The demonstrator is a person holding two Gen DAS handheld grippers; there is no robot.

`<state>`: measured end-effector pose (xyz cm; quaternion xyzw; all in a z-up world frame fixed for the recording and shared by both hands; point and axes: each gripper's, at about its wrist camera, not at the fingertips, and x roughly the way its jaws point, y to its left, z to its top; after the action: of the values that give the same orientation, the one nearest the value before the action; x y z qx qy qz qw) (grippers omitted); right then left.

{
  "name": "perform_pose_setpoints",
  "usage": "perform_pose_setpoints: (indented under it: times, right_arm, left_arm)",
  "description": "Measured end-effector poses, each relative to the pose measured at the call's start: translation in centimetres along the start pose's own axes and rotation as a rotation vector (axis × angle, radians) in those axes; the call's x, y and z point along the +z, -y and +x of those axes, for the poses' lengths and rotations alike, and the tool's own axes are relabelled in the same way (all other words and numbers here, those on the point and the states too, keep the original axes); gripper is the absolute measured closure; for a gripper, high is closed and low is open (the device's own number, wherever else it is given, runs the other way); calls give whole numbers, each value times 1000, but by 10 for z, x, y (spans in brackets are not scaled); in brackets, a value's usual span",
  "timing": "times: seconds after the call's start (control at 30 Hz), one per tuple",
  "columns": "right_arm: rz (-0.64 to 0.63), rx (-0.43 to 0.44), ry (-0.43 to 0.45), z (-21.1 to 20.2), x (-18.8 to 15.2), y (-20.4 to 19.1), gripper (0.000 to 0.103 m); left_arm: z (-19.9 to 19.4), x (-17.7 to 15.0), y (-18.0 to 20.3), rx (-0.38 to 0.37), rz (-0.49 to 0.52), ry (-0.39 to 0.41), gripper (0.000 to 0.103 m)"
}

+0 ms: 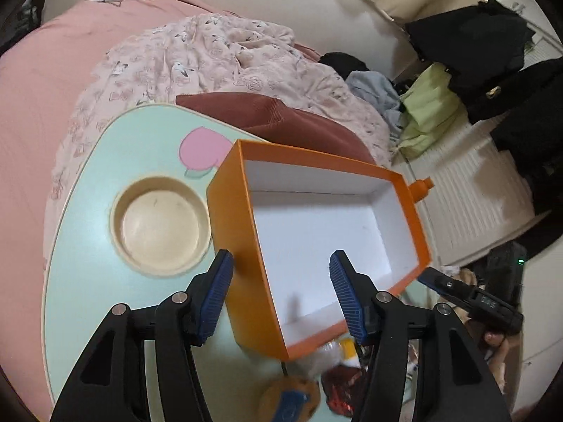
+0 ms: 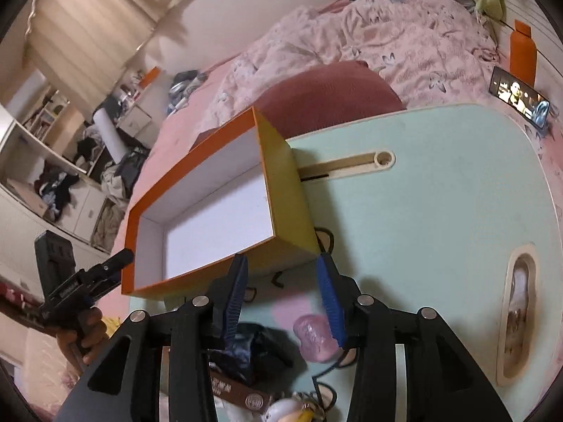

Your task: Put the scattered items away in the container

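Observation:
An orange box [image 1: 232, 218] with a white inside stands empty on the mint green table [image 1: 91, 281]; it also shows in the right wrist view [image 2: 197, 211]. My left gripper [image 1: 281, 295] is open, its fingers straddling the box's near left wall without touching it. My right gripper [image 2: 281, 299] is open and empty, just in front of the box's near corner. Scattered items lie at the table's near edge: a pink translucent case [image 2: 313, 337], a dark wrapper [image 2: 246, 348], a brown packet [image 2: 239, 394], a round brown plush [image 1: 288, 401], a red wrapper [image 1: 337, 387].
A round cup recess [image 1: 162, 225] sits in the table left of the box. A slot [image 2: 352, 165] and a handle cut-out [image 2: 517, 320] mark the table. A phone [image 2: 520, 98] and an orange bottle [image 2: 522, 49] lie on the bed. Pink bedding [image 1: 211, 59] surrounds the table.

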<state>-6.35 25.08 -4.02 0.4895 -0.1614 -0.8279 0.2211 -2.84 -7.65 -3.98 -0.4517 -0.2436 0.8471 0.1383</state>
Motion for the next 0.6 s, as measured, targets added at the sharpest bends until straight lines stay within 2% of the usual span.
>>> perform_pose_setpoints:
  times: [0.1, 0.2, 0.33, 0.37, 0.43, 0.5, 0.6]
  right_arm:
    - [-46, 40, 59, -14, 6, -3, 61]
    - [-35, 13, 117, -22, 22, 0, 45]
    - [3, 11, -12, 9, 38, 5, 44]
    - [3, -8, -21, 15, 37, 5, 44]
    - [-20, -65, -1, 19, 38, 4, 45]
    - [-26, -82, 7, 20, 41, 4, 45]
    - [-24, -107, 26, 22, 51, 11, 45]
  left_arm:
    - [7, 10, 3, -1, 2, -12, 45]
    - [15, 19, 4, -23, -13, -28, 45]
    - [29, 31, 18, -54, 8, -59, 45]
    - [34, 33, 25, -49, 28, -62, 43]
    - [41, 36, 38, -10, 80, -52, 41]
    - [50, 42, 50, 28, 124, -47, 39]
    - [61, 53, 60, 38, 152, -47, 38]
